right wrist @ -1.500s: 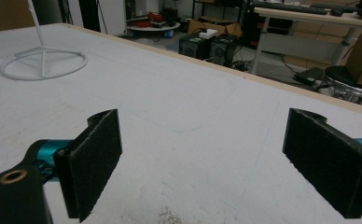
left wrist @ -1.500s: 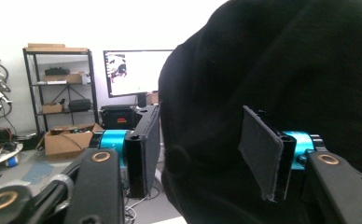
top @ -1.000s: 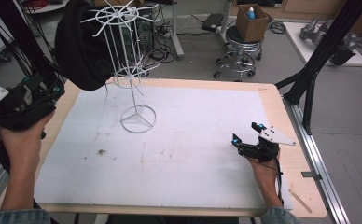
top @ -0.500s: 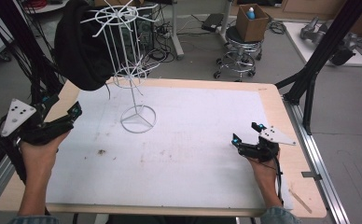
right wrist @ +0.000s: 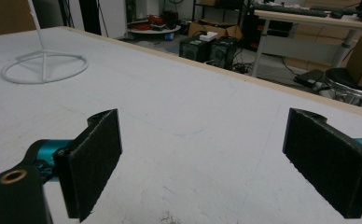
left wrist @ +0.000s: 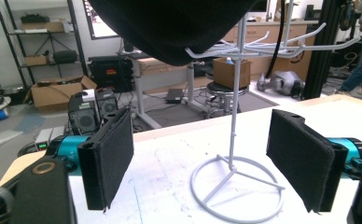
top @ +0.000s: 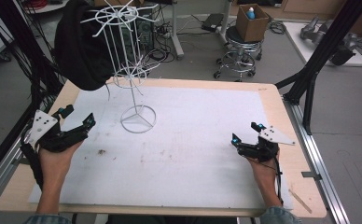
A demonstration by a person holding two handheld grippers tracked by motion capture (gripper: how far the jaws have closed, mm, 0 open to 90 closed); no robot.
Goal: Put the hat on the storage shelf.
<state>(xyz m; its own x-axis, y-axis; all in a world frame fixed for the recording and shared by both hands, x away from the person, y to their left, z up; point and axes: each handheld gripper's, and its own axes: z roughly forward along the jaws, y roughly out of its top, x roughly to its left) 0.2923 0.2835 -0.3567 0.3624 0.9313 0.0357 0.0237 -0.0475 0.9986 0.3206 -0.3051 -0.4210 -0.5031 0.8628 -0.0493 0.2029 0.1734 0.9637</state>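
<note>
A white wire rack [top: 132, 74] stands on a ring base [top: 138, 119] at the back left of the white mat [top: 193, 140]. A black cloth [top: 79, 44] hangs from its upper hooks on the left side. My left gripper [top: 79, 116] rests open at the mat's left edge, jaws wide apart and facing the rack. The rack's base [left wrist: 237, 186] and the cloth [left wrist: 170, 23] above it sit between those jaws in the left gripper view. My right gripper [top: 247, 133] lies open on the mat's right side, with nothing between its jaws. The ring base [right wrist: 44, 67] lies far off in the right gripper view.
The wooden table [top: 281, 107] ends close to a black frame post [top: 309, 79] on the right. A stool [top: 237, 58] carrying a cardboard box [top: 251, 21] stands behind the table. Cables and equipment crowd the floor at the back left.
My left gripper has come in from the table's far left edge onto the mat, toward the rack, and now shows open. The right gripper has stayed put.
</note>
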